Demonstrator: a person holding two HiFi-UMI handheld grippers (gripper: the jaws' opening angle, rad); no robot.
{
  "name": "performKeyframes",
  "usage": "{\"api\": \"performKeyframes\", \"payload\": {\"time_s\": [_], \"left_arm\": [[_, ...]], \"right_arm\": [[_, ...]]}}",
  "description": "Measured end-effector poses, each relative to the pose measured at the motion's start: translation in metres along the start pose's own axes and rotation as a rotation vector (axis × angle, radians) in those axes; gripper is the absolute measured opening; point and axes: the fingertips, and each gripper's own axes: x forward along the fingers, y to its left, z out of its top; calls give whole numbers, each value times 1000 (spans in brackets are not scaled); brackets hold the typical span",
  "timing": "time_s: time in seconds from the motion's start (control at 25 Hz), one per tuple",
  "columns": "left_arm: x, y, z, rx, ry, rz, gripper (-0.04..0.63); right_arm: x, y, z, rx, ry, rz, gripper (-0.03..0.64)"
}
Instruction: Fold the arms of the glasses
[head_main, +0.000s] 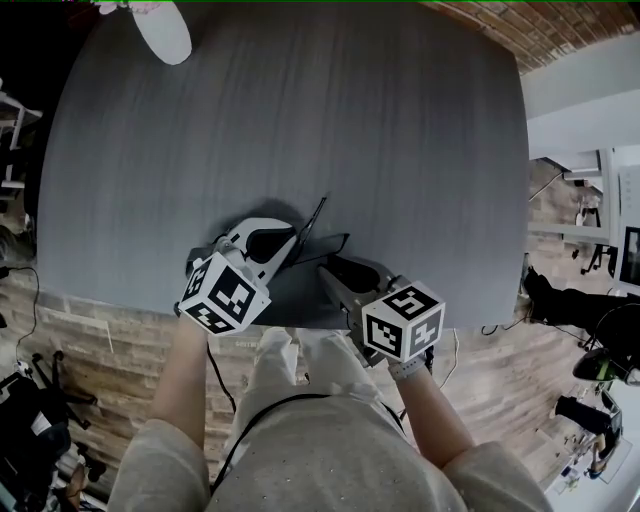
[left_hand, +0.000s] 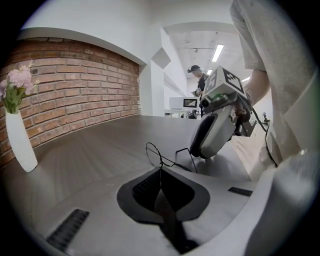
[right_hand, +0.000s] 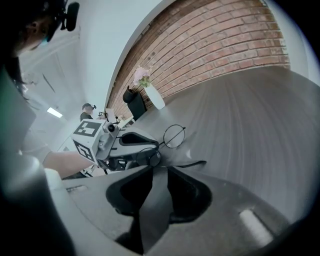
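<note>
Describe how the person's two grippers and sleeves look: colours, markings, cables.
The left gripper and right gripper: white shells, black linings, each with a white cube of black square markers. A black cable hangs below the left one. Sleeves: short, pale grey.

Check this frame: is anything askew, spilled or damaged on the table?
Nothing stands out. The glasses sit tilted, arms unfolded, only because the left gripper has its jaws closed on the frame. The vase stands upright at a far corner of the table; no spill.
</note>
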Motion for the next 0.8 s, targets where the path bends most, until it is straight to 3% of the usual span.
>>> {"api": "performKeyframes", "payload": {"time_s": [0.8], "left_arm": [[3, -11, -4, 34, 19, -24, 0]], "right_arm": [[28, 13, 22, -24, 4, 83, 94]]}}
